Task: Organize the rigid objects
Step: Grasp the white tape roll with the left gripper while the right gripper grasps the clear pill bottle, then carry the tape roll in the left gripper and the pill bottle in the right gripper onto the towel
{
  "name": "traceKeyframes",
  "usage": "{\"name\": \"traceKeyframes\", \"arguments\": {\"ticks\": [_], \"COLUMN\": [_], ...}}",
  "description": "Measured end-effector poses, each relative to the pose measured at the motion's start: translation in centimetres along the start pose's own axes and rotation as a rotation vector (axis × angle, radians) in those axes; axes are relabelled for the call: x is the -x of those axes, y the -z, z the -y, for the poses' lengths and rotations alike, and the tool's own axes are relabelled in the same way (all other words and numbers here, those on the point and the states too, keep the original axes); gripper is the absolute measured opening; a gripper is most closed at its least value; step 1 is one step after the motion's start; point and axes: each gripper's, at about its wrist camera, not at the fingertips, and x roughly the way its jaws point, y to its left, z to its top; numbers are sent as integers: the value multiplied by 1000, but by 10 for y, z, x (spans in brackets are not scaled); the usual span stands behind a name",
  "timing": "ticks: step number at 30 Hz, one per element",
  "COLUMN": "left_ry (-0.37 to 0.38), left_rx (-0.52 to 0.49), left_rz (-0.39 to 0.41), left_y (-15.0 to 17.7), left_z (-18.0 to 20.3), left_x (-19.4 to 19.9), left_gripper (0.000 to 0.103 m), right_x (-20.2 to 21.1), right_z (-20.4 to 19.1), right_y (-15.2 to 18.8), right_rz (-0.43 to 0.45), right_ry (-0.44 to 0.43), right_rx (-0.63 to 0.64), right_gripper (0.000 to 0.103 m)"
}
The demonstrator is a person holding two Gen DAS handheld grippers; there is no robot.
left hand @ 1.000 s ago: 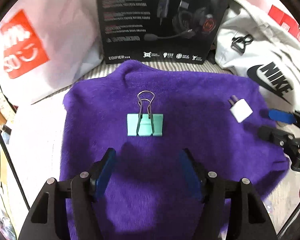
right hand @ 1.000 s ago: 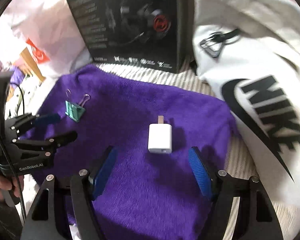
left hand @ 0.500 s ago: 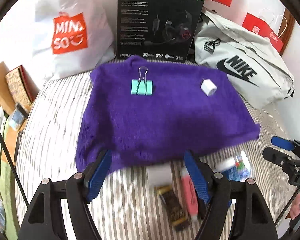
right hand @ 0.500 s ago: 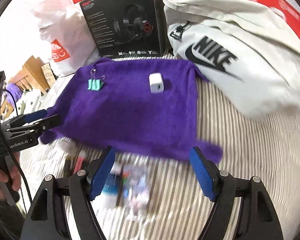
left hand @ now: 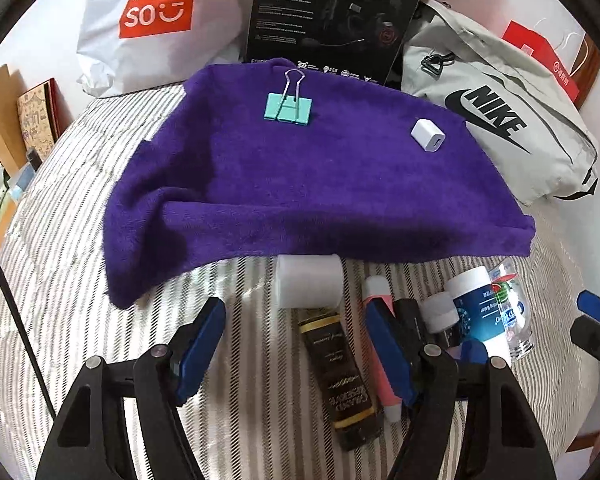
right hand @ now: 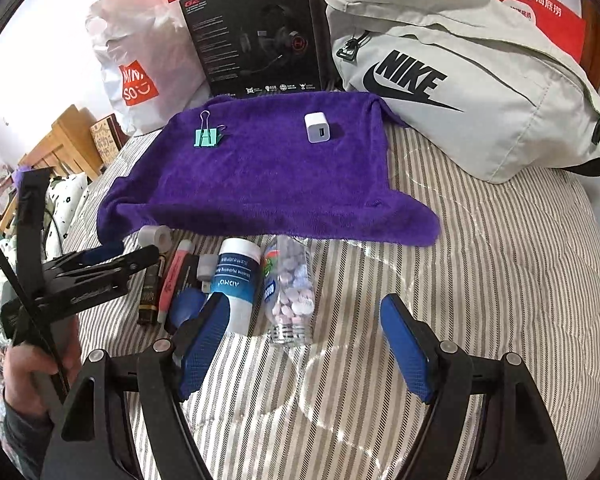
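Left gripper (left hand: 294,346): jaws released, empty | right gripper (right hand: 304,344): jaws released, empty | clear tablet bottle (right hand: 290,288): lying on striped bedding beside white bottle (right hand: 236,280) | likely light, rigid, slippery; grip mid-body.

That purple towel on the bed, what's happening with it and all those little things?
A person is tidying small hard things with a gripper tool in each hand. The teal binder clip and the white charger plug lie apart on the purple towel. A row of other things waits on the striped bedding in front of it, among them a roll of white tape, a dark tube and a clear bottle of tablets. The left gripper and right gripper are both open and hold nothing.
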Motion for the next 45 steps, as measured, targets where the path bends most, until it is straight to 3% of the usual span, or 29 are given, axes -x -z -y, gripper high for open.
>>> {"name": "traceKeyframes", "arguments": {"ticks": [4, 6, 7, 10, 25, 29, 37, 42, 45], "left_ry": [-7, -1, -3, -18, -43, -20, 1, -14, -9], "left_rx": [9, 3, 1, -23, -43, -28, 16, -25, -38], "left_rz": [2, 14, 8, 9, 17, 11, 17, 18, 9], "left_y": [-4, -7, -8, -11, -6, -8, -14, -14, -12], "left_z": [5, 8, 8, 12, -1, -4, -6, -2, -4], "left_x": [-8, -10, -12, -13, -2, -6, -15, -15, -13], "left_gripper": [64, 52, 39, 32, 29, 29, 30, 29, 29], "right_x": [-1, -4, -5, -9, -39, -53, -79, -79, -73], "right_z": [5, 7, 8, 9, 12, 6, -16, -23, -12], "right_y": [3, 3, 4, 5, 6, 5, 4, 3, 3], "right_rz": [-5, -12, -16, -25, -48, -59, -64, -22, -40], "right_ry": [3, 6, 9, 11, -33, -28, 93, 75, 35], "right_rx": [-11, -15, -15, -9, -14, 16, 103, 144, 110], "right_gripper": [77, 77, 77, 77, 77, 77, 71, 42, 42]}}
